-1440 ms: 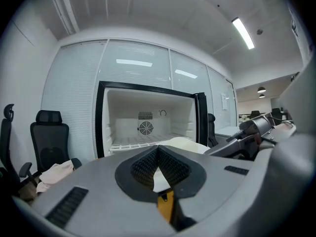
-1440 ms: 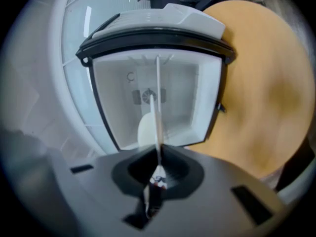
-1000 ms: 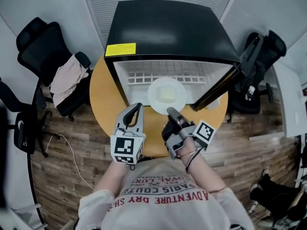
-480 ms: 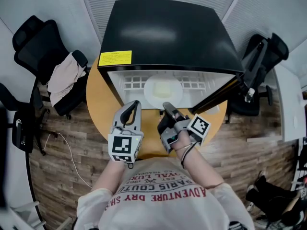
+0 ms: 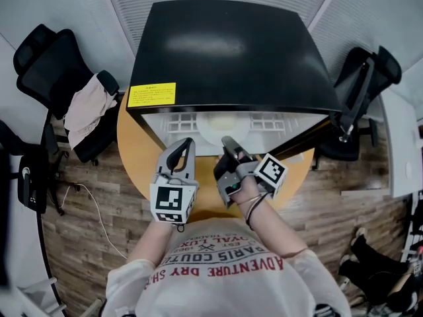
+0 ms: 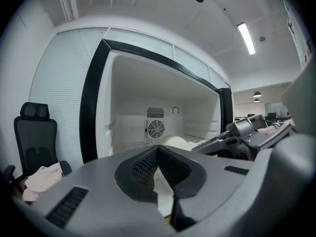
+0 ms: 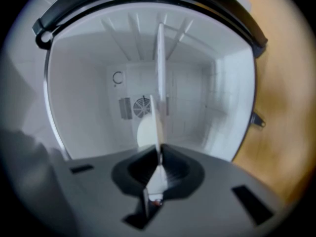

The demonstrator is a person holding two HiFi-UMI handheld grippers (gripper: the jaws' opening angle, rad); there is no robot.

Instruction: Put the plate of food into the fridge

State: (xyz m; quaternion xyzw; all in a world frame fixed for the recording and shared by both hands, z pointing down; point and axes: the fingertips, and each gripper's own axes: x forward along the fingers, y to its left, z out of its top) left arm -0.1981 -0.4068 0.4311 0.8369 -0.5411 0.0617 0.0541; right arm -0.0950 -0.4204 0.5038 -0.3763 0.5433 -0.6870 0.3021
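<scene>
A black mini fridge stands open on the round wooden table. The white plate with pale food on it is inside the fridge mouth, mostly under the fridge's top in the head view. My right gripper is shut on the plate's near rim. In the right gripper view the plate runs edge-on from the jaws into the white interior, with the food to its left. My left gripper is shut and empty, just left of the plate. From the left gripper I see the plate and the right gripper.
The fridge door hangs open to the right. A white wire shelf lines the interior, and a fan sits on the back wall. A black office chair with cloth over it stands left, another chair right.
Both grippers have moved forward toward the fridge. The plate has gone from the fridge's front edge deeper inside, so the black top now covers most of it.
</scene>
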